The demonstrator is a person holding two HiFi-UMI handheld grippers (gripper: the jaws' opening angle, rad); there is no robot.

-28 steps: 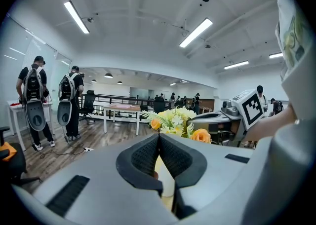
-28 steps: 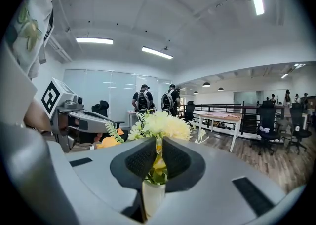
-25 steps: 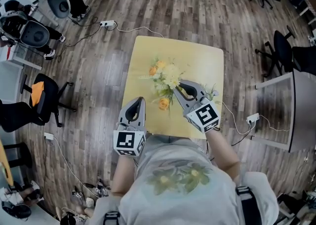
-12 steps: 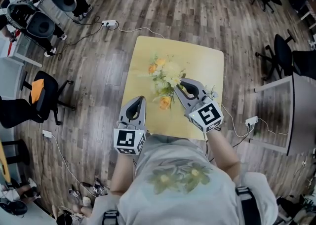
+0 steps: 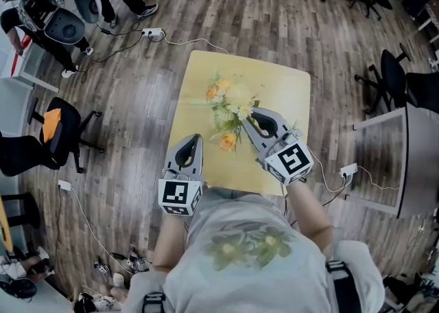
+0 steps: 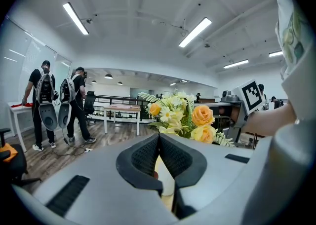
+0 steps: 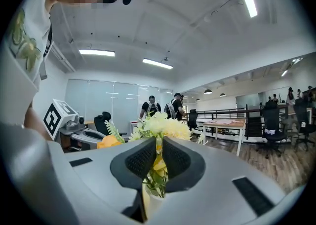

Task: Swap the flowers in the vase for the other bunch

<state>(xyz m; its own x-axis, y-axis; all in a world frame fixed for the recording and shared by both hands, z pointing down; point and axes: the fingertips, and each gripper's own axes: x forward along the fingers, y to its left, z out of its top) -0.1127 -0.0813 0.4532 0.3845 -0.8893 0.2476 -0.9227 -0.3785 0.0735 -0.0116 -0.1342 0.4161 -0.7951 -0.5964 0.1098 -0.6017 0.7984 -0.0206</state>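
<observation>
1 bouquet (image 5: 230,109) mid table (image 5: 281,92), bare top twd far edge

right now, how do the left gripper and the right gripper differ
The left gripper is shut on nothing; the right gripper is shut on the stems of the bunch of flowers. The left gripper sits at the near edge of the table, clear of the flowers; the right gripper reaches into them. Both are grey and carry a marker cube.
</observation>
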